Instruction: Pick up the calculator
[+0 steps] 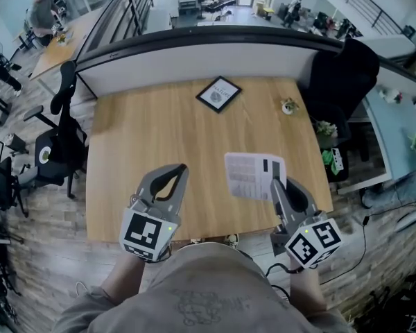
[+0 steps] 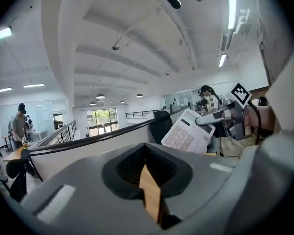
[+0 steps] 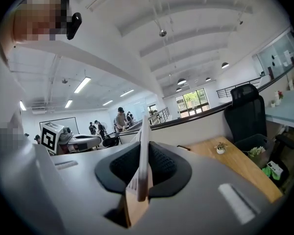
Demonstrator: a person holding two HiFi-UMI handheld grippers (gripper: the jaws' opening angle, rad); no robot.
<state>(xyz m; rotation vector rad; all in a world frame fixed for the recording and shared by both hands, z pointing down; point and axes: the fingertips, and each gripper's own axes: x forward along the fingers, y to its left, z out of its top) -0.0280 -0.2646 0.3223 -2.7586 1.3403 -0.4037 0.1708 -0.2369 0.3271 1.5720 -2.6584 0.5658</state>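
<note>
The white calculator (image 1: 253, 175) is lifted off the wooden table (image 1: 145, 137), keys facing up, with my right gripper (image 1: 274, 183) shut on its near right edge. In the right gripper view the calculator (image 3: 143, 151) stands edge-on between the pads. In the left gripper view the calculator (image 2: 188, 133) hangs to the right, held by the right gripper (image 2: 216, 116). My left gripper (image 1: 182, 168) hovers over the table's front left, jaws closed tip to tip with nothing between them, well left of the calculator.
A black-framed picture (image 1: 219, 93) lies at the table's far middle and a small potted plant (image 1: 288, 106) at the far right. A black chair (image 1: 347, 75) stands beyond the right corner, an office chair (image 1: 59, 144) off the left side.
</note>
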